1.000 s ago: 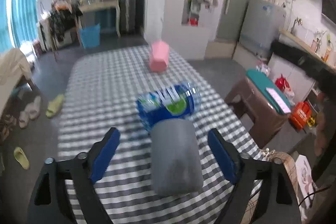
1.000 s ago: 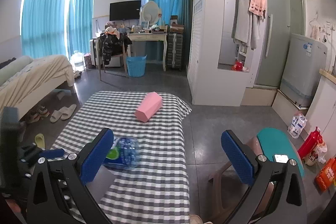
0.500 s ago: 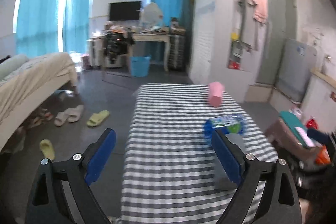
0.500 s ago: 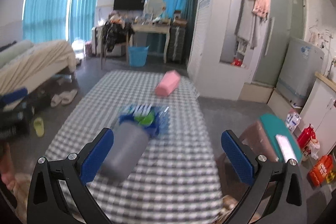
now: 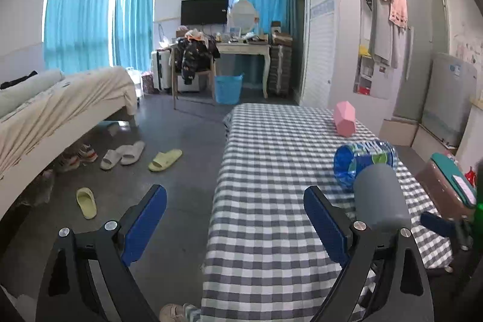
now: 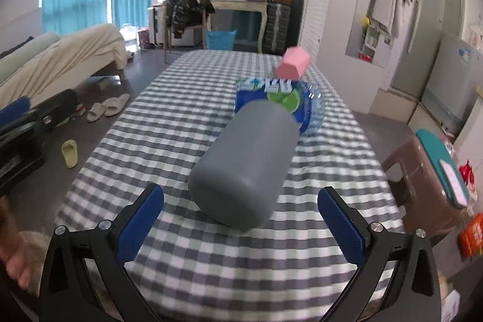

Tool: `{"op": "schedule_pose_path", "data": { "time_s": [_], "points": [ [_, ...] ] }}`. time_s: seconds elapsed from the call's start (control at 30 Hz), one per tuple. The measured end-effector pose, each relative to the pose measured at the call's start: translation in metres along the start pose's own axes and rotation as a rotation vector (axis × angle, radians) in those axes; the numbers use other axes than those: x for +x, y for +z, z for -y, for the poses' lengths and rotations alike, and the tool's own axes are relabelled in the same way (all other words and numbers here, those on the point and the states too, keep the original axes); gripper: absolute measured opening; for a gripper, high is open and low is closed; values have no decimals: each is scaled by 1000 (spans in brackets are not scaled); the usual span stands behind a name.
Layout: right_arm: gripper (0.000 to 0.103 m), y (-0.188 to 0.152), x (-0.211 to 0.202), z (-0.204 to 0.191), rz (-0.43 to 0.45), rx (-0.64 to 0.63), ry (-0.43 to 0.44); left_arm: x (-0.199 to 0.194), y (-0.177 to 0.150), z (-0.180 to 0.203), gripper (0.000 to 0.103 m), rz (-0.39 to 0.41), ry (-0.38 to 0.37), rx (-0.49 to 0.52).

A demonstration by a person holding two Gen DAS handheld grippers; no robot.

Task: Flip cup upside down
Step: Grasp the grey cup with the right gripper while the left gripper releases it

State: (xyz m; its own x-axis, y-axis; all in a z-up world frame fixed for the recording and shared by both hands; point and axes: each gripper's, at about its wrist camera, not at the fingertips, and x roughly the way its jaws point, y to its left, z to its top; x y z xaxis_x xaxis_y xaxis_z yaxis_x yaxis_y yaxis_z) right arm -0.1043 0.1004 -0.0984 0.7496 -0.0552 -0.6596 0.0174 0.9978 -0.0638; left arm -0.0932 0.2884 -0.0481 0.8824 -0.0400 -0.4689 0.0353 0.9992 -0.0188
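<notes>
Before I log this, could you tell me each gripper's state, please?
Left gripper: open, holding nothing.
Right gripper: open, empty, facing the grey cup.

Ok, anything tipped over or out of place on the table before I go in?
Yes: the grey cup lies on its side on the checked tablecloth, not standing. Right behind it a blue-labelled water bottle also lies flat. No spill is visible.

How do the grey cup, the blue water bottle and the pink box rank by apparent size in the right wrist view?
1. Grey cup, though it lies nearest the camera.
2. Blue water bottle, partly hidden behind the cup.
3. Pink box, farthest away.
</notes>
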Motion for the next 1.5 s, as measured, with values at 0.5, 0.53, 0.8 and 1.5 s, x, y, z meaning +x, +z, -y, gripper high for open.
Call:
{"op": "schedule_pose_path", "data": {
  "time_s": [0.5,0.53,0.8,1.5],
  "points": [
    [76,17,-2,17,12,9,27,6,-4,3,95,-42,-40,-1],
    [75,19,-5,18,23,4,25,7,-3,4,95,-42,-42,0],
    [74,34,-8,28,36,-2,67,8,-3,9,95,-54,-44,3],
    [71,61,4,43,86,37,195,14,-6,16,95,-81,-44,8]
  ]
}}
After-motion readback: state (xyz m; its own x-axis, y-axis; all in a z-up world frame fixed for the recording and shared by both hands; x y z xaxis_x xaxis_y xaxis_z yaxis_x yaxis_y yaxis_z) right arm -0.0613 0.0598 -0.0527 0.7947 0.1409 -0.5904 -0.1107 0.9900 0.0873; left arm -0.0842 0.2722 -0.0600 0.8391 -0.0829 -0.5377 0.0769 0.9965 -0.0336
